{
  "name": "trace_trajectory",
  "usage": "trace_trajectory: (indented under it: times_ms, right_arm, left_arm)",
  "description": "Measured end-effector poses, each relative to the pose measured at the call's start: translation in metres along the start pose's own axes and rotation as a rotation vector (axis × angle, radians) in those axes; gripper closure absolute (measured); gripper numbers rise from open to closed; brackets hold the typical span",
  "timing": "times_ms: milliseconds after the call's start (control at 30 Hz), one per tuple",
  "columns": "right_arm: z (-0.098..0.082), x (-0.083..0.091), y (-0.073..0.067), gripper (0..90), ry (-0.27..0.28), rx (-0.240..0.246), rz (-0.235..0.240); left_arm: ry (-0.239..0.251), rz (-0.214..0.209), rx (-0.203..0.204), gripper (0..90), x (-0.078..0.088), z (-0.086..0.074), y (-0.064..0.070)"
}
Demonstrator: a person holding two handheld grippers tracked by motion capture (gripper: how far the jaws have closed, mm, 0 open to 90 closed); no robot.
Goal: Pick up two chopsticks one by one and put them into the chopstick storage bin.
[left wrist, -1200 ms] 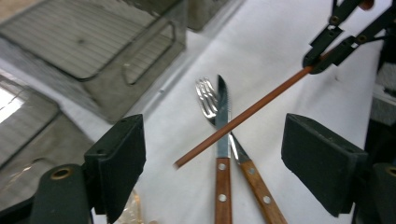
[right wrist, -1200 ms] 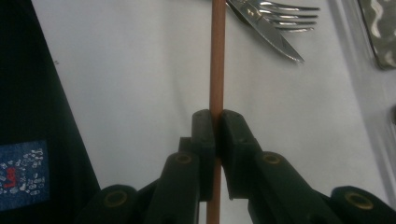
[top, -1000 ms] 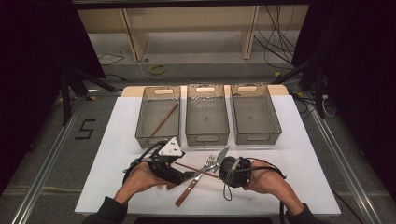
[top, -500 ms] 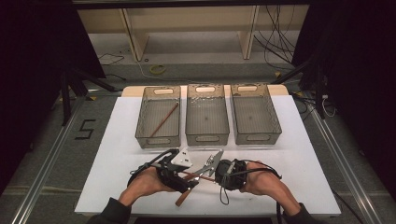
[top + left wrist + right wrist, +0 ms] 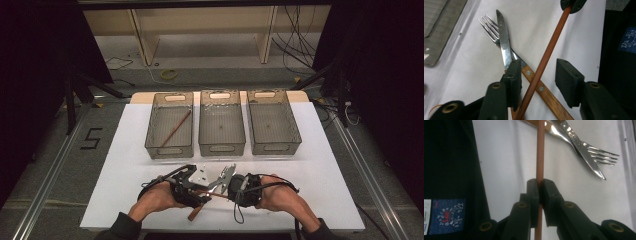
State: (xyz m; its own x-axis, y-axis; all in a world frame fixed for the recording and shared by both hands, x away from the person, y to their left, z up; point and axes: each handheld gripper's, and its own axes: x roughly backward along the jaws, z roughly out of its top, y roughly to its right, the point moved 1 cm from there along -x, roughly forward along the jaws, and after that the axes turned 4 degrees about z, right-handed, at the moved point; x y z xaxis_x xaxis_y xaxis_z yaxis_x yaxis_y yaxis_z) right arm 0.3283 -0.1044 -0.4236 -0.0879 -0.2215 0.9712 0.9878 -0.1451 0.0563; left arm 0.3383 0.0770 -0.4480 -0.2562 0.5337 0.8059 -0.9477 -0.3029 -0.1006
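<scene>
My right gripper [image 5: 539,183] is shut on a thin brown chopstick [image 5: 540,150], held just above the white table. The same chopstick [image 5: 546,55] runs between the pads of my left gripper [image 5: 539,72]. Those jaws have just been closing, but a gap still shows beside the right pad [image 5: 569,81]. Under the stick, a fork [image 5: 489,28] and a serrated knife [image 5: 503,42], both wooden-handled, lie crossed on the table. In the high view the left gripper [image 5: 192,189] and right gripper [image 5: 234,186] face each other near the front edge.
Three clear plastic bins stand in a row behind the grippers: left bin [image 5: 170,146], middle bin [image 5: 222,145], right bin [image 5: 274,145]. A second brown chopstick [image 5: 175,128] lies in the left bin. The white table [image 5: 320,190] ends just in front of the hands.
The left gripper has come in toward the right gripper and turned, and its jaws have narrowed around the chopstick. The right gripper has kept its grip and barely moved.
</scene>
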Motion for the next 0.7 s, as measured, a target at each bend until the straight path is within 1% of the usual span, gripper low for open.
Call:
trace_trajectory:
  times_ms: [167, 300, 400, 500, 567, 600, 700]
  right_arm:
    - [0.0012, -0.0008, -0.0019, 84.6, -0.006, 0.018, 0.005]
    - [0.0017, -0.0015, -0.0032, 84.6, -0.011, 0.030, 0.011]
    - [0.0022, -0.0025, -0.0047, 84.6, -0.017, 0.038, 0.017]
    - [0.0027, -0.0035, -0.0058, 84.6, -0.024, 0.052, 0.020]
    - [0.0029, -0.0043, -0.0066, 84.6, -0.027, 0.060, 0.022]
    - [0.0029, -0.0049, -0.0066, 84.6, -0.027, 0.073, 0.018]
    - [0.0031, -0.0052, -0.0078, 84.4, -0.037, 0.081, 0.025]
  left_arm:
    - [-0.023, -0.017, -0.020, 64.4, -0.0015, -0.0003, 0.0019]
    - [-0.031, -0.026, -0.022, 69.3, -0.0027, -0.0005, 0.0028]
    - [-0.045, -0.038, -0.038, 73.0, -0.0032, -0.0009, 0.0036]
    - [-0.053, -0.049, -0.050, 75.1, -0.0045, -0.0015, 0.0052]
    - [-0.060, -0.064, -0.056, 76.2, -0.0052, -0.0021, 0.0058]
    - [-0.058, -0.070, -0.058, 76.8, -0.0058, -0.0026, 0.0065]
    - [-0.066, -0.087, -0.067, 78.6, -0.0061, -0.0031, 0.0078]
